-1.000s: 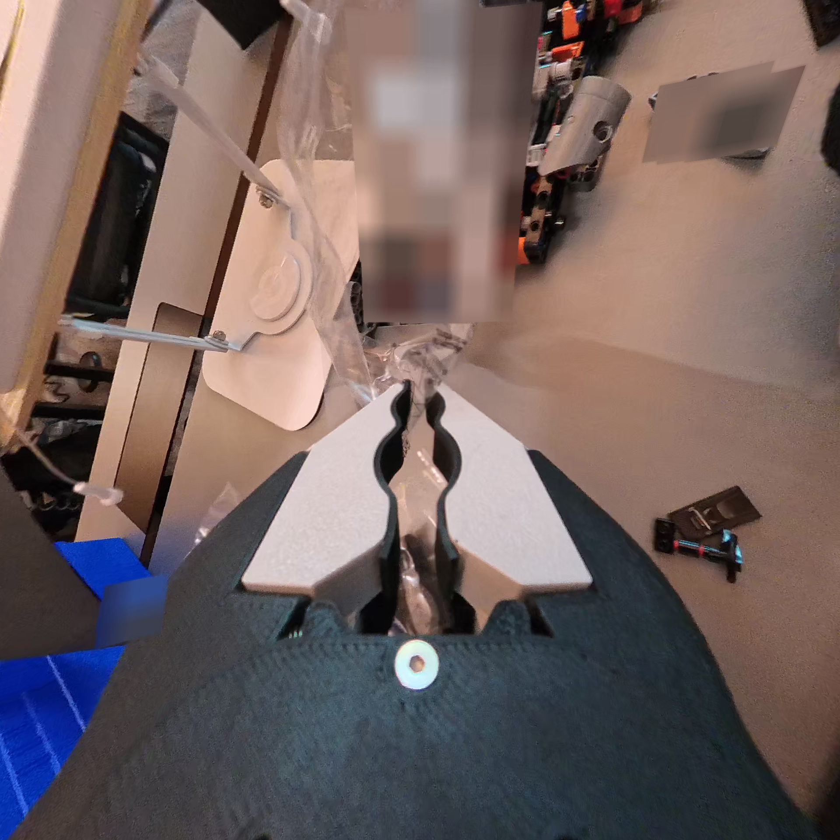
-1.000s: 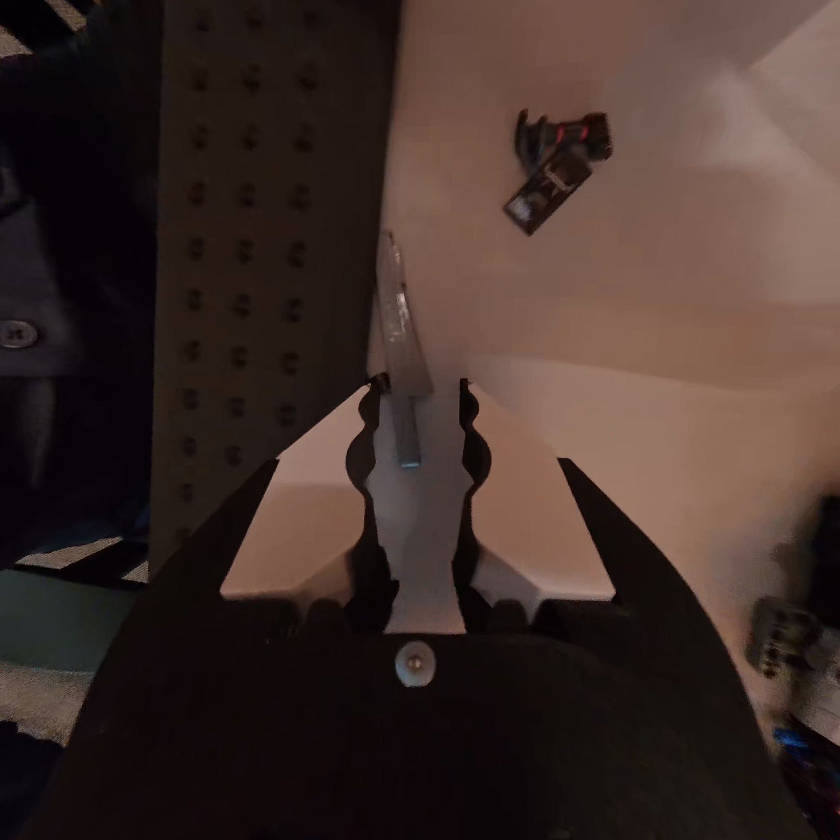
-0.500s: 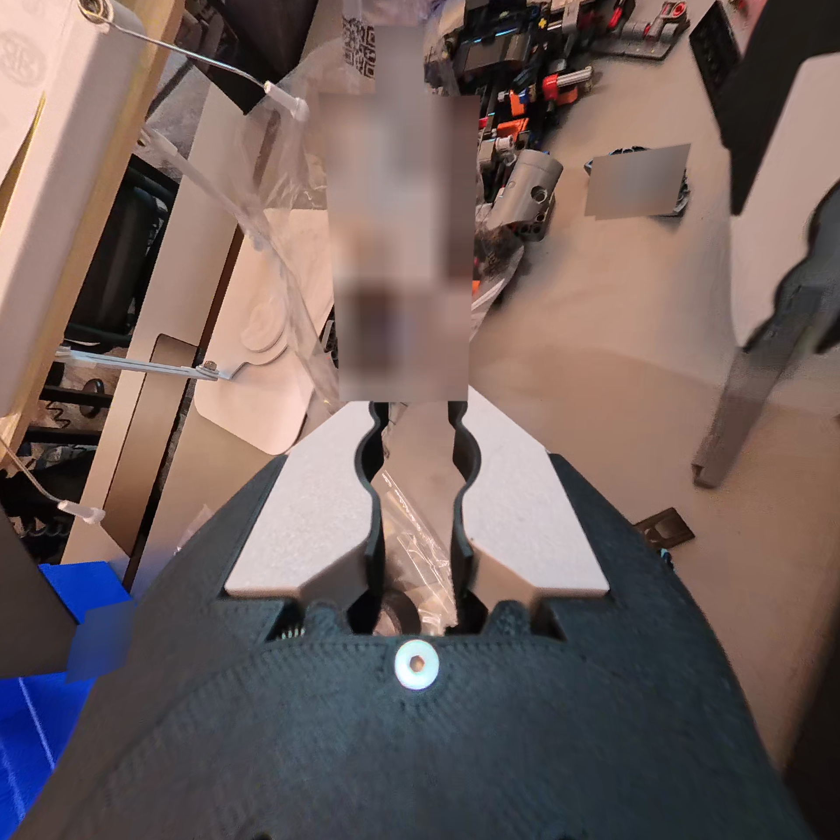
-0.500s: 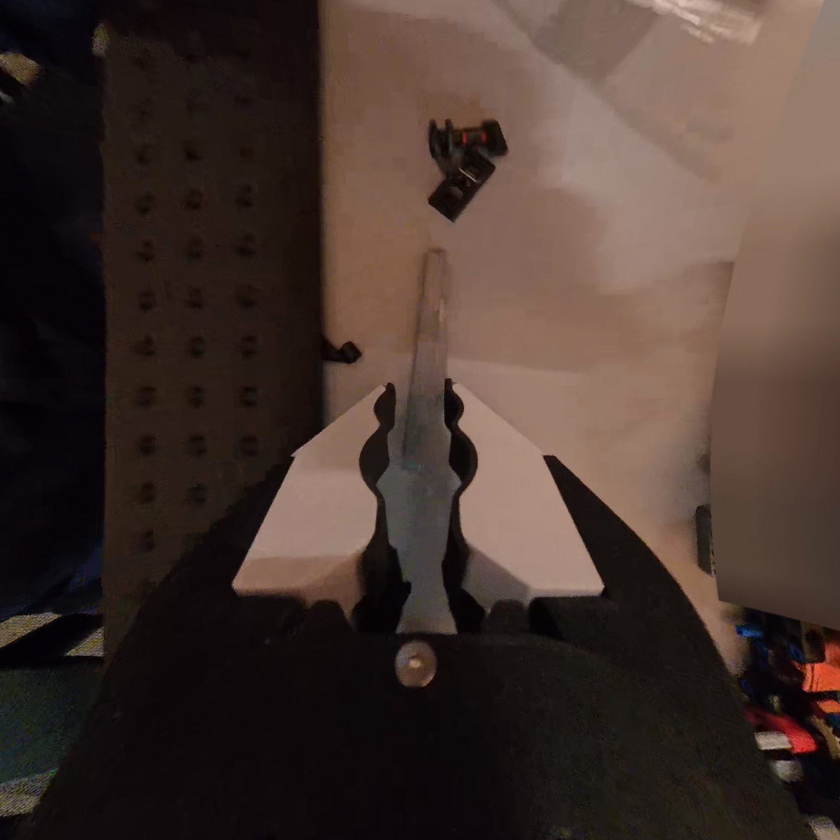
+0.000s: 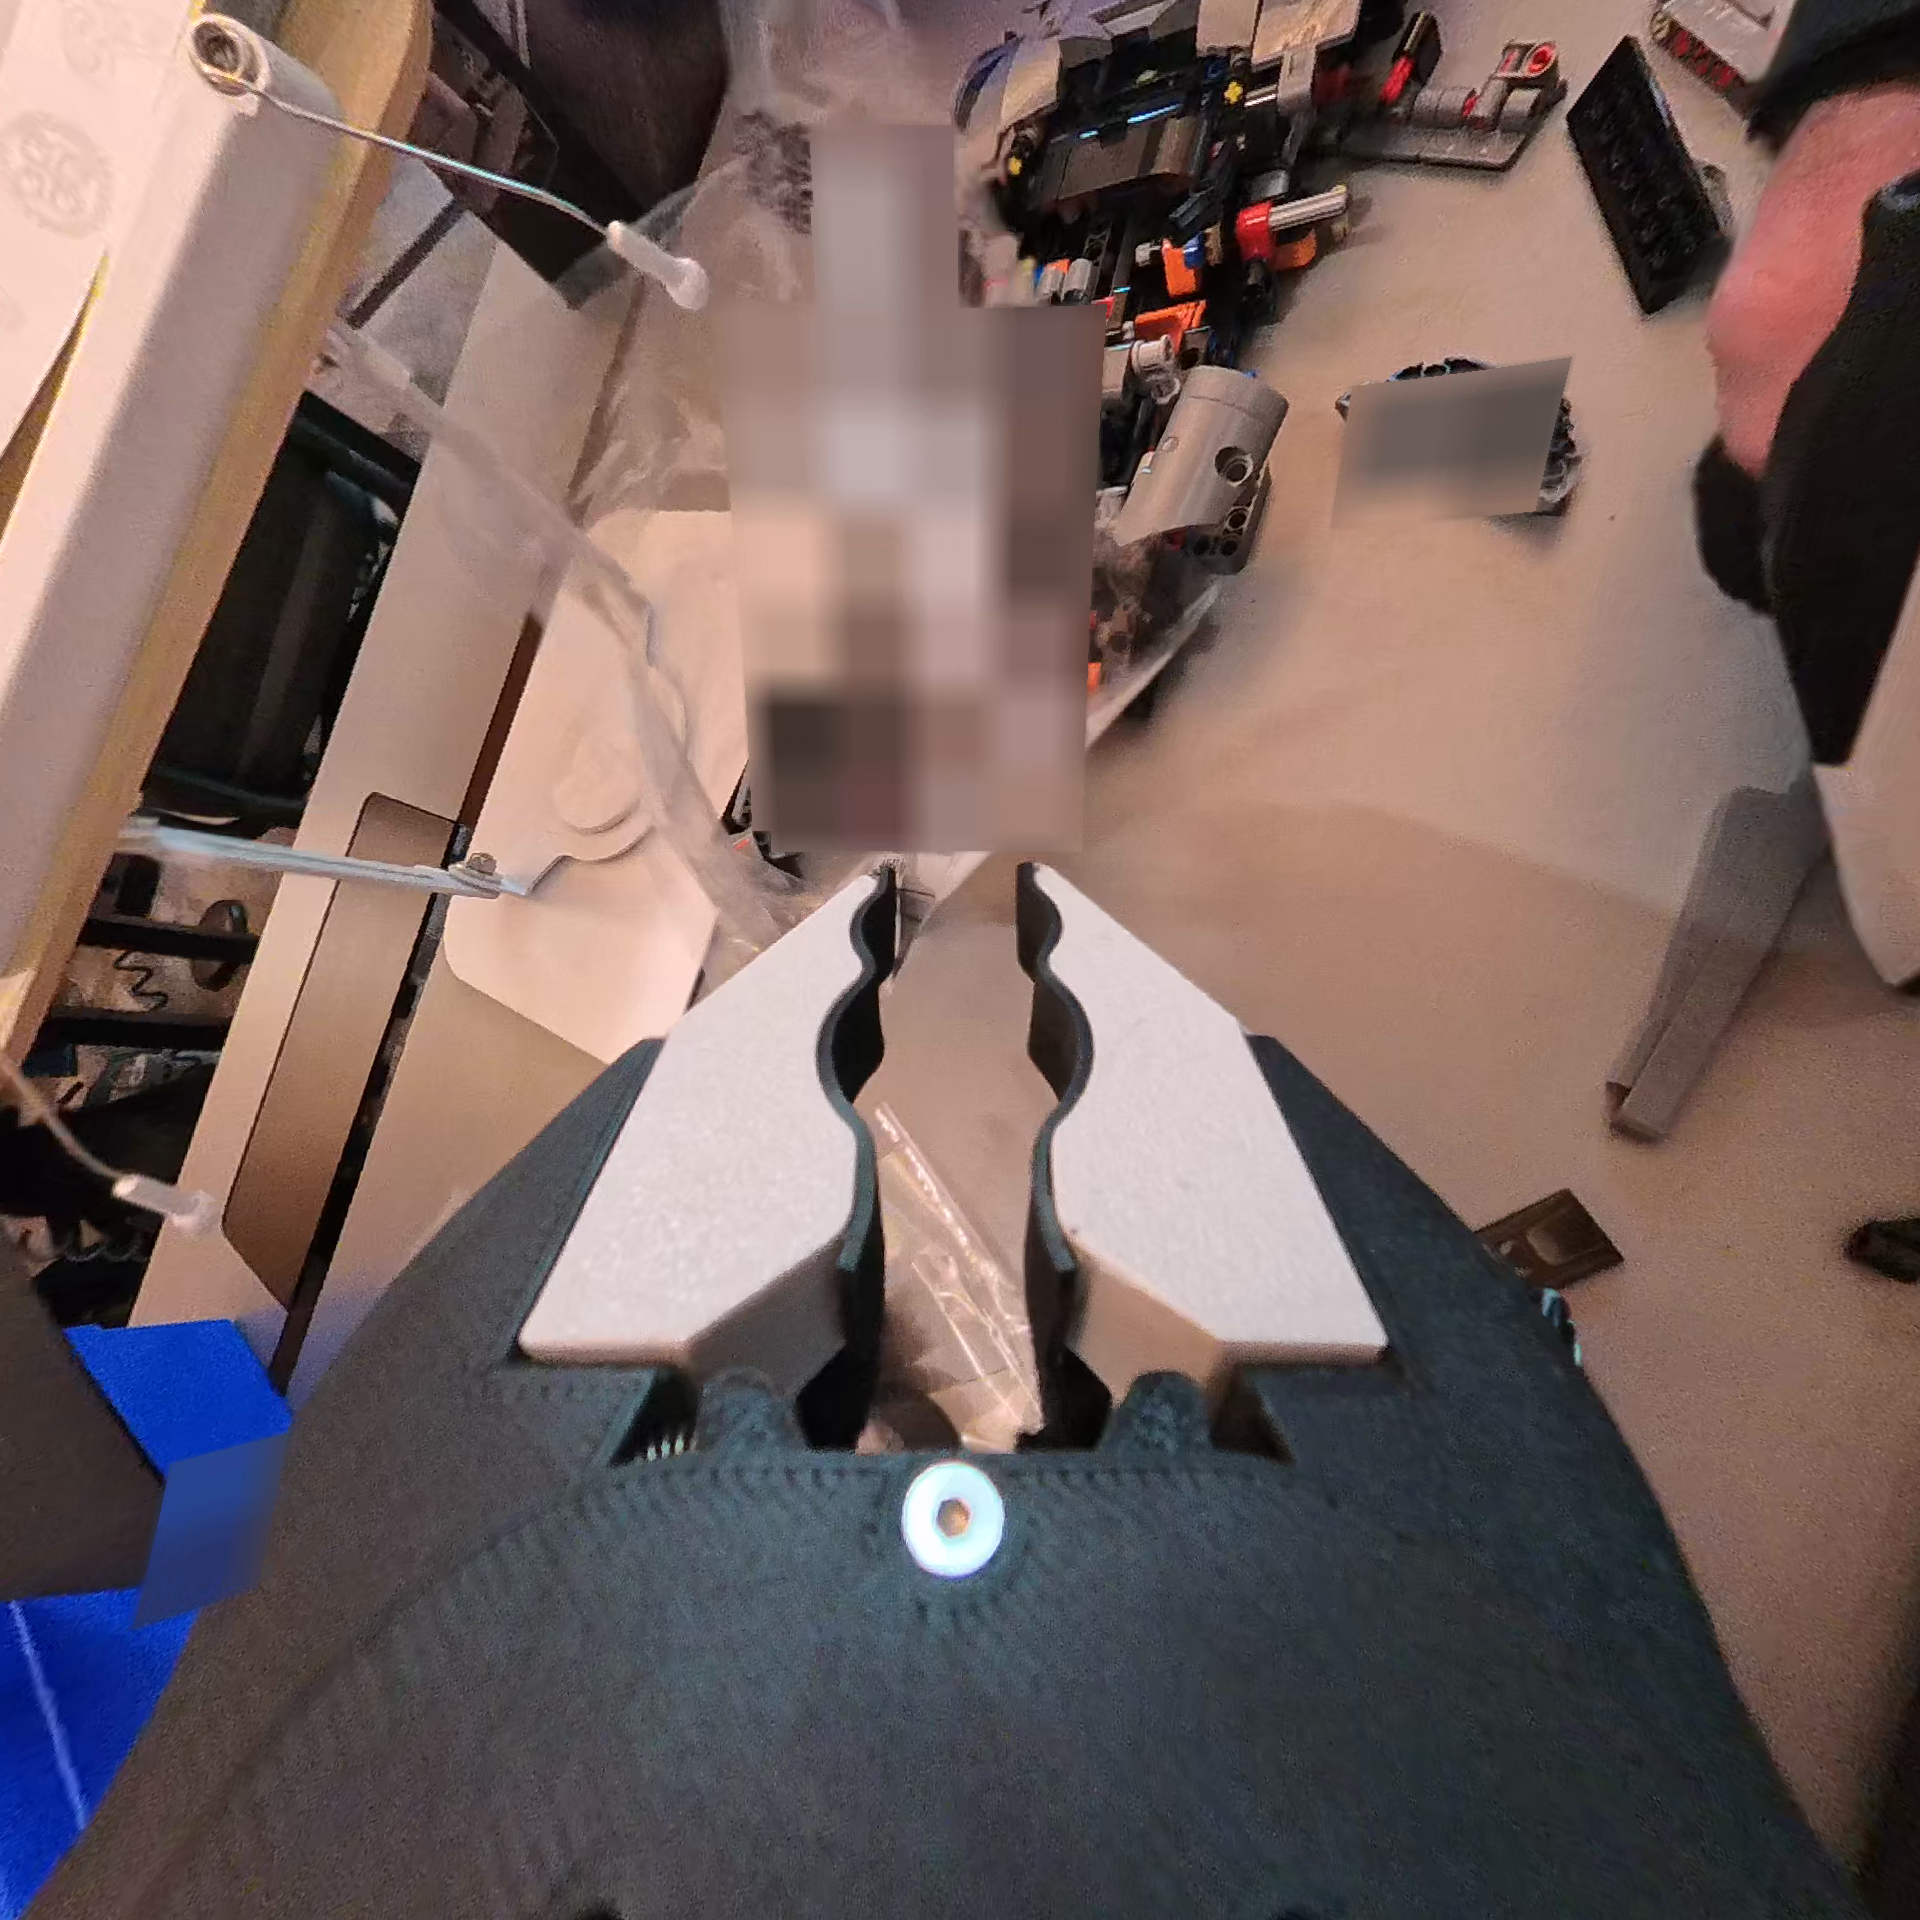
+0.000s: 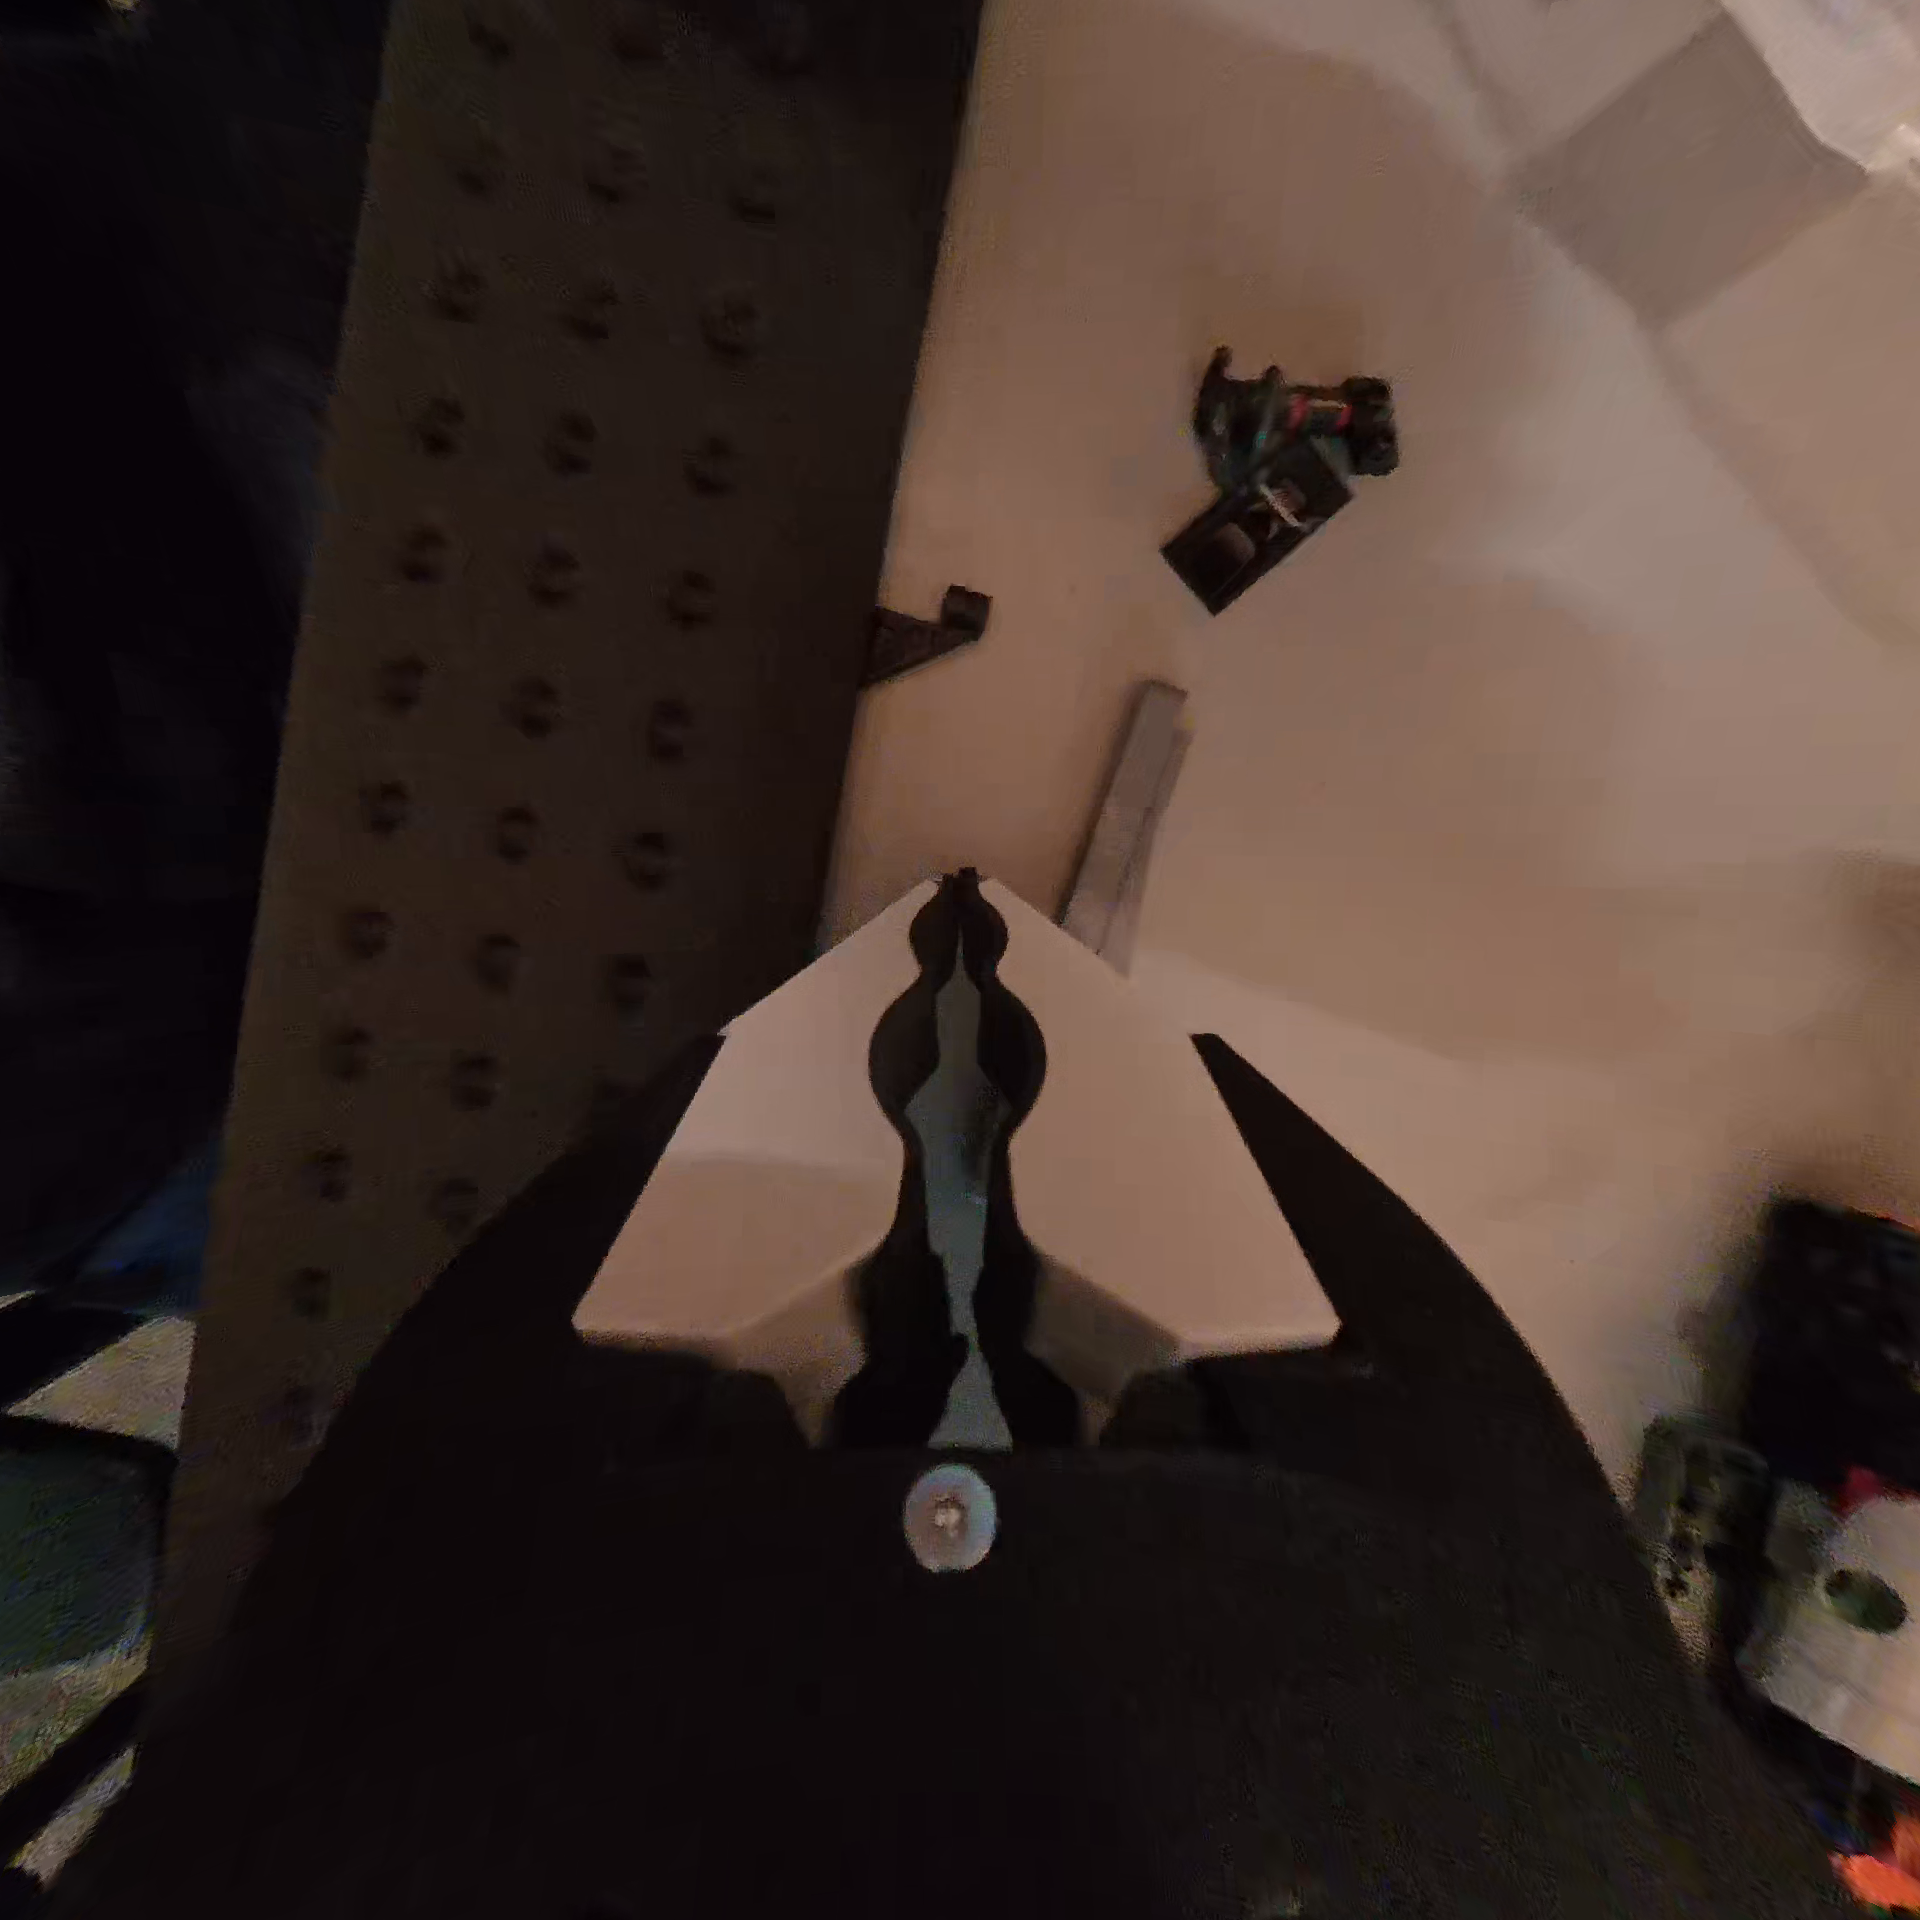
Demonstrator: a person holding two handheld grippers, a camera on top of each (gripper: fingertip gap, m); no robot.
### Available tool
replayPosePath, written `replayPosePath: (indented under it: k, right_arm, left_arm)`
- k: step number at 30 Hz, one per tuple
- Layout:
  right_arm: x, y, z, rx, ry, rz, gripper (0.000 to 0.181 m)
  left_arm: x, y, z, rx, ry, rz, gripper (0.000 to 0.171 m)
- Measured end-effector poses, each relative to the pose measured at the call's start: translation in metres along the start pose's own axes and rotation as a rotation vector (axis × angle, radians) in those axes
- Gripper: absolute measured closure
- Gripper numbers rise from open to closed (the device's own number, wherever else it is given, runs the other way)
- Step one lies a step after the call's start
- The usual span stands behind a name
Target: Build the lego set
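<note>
Risks twisting loose or skidding aside: long grey beam [image 6: 1135, 800] apparently pinched off-axis, well back in the clenched right hand-held gripper [image 6: 961, 883], tips meeting, far end low over the worktop [image 6: 1455, 935]. Left hand-held gripper [image 5: 956, 883] released, moderately spread, grasping nothing, poised above a clear plastic bag [image 5: 956, 1247]. Half-built lego set [image 5: 1143, 156] well apart at the worktop's far side.
</note>
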State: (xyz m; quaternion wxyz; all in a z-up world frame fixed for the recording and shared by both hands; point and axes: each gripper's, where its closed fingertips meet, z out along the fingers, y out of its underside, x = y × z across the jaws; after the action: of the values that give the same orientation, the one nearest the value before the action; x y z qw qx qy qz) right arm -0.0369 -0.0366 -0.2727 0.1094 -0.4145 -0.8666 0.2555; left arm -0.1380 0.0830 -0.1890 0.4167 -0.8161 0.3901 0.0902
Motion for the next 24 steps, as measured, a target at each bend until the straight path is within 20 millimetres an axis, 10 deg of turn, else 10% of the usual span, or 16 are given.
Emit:
replayPosePath:
  k: [7, 24]
  right_arm:
    - [-0.011, -0.042, 0.011, 0.065, -0.066, 0.269, 0.161]
    - [0.006, -0.044, 0.011, 0.136, 0.041, 0.377, 0.181]
  left_arm:
    - [-0.002, 0.005, 0.005, 0.008, 0.018, -0.038, 0.153]
    - [-0.008, 0.004, 0.0, 0.045, 0.003, -0.052, 0.161]
